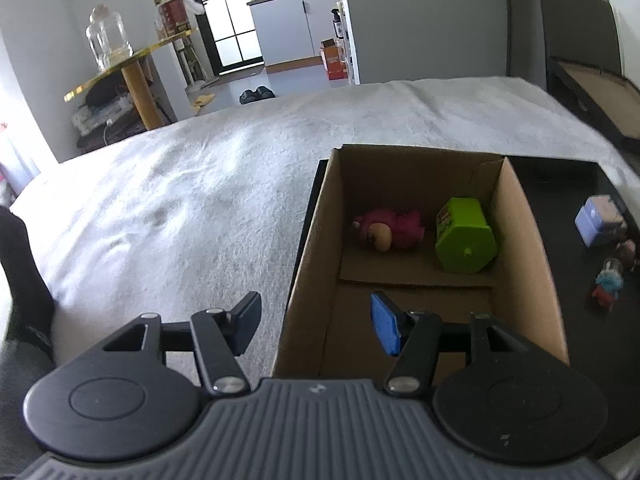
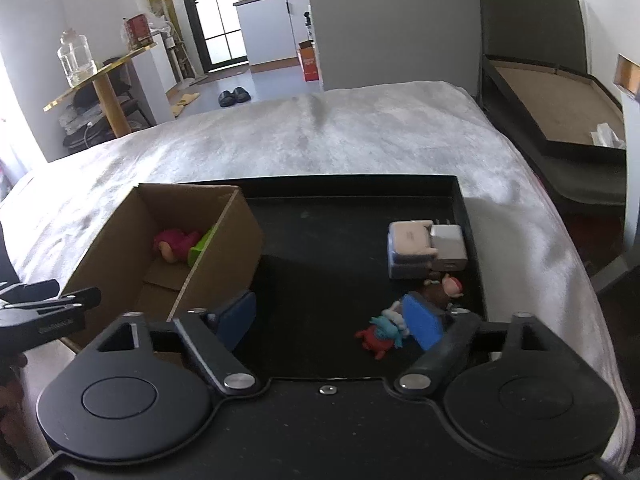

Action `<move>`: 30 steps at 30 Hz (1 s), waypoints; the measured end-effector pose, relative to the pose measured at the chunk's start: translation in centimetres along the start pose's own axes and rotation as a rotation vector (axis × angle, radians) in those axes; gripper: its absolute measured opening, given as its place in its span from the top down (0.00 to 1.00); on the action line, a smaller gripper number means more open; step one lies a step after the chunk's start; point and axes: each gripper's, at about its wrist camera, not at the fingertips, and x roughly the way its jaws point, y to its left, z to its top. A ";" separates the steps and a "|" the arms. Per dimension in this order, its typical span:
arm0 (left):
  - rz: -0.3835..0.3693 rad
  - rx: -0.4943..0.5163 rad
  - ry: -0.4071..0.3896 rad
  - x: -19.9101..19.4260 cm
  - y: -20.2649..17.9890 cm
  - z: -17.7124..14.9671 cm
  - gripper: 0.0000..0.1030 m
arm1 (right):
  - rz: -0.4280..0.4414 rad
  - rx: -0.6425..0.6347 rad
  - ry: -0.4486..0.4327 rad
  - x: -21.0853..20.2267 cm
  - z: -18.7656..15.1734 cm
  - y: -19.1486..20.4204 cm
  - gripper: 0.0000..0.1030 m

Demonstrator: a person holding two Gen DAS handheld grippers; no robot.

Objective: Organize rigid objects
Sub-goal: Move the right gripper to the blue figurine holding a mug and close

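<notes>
- at the lower right of the right wrist view, my right gripper [image 2: 334,322] is spread wide and empty over the black tray [image 2: 348,204], the small blue-and-red figure [image 2: 380,334] just by its right pad.
- i'd centre both pads around that toy before closing.
- my left gripper [image 1: 316,322], also wide and empty, straddles the cardboard box [image 1: 520,216] wall; the green container [image 1: 466,236] lies inside.

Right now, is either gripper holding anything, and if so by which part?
Nothing is held. The left gripper is open beside the cardboard box; the right gripper is open above the black tray.
</notes>
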 end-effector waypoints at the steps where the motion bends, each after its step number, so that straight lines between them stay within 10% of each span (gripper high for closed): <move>1: 0.017 0.010 -0.005 -0.2 -0.2 0.0 0.41 | -0.002 0.000 0.002 0.0 -0.1 -0.2 0.14; 9: 0.049 0.041 -0.026 -1.0 -1.2 0.2 0.21 | -0.015 0.030 0.023 0.2 -0.9 -2.2 0.08; 30: 0.082 0.041 0.034 1.3 -1.5 -0.2 0.18 | -0.028 0.144 0.086 4.3 -2.1 -5.8 0.15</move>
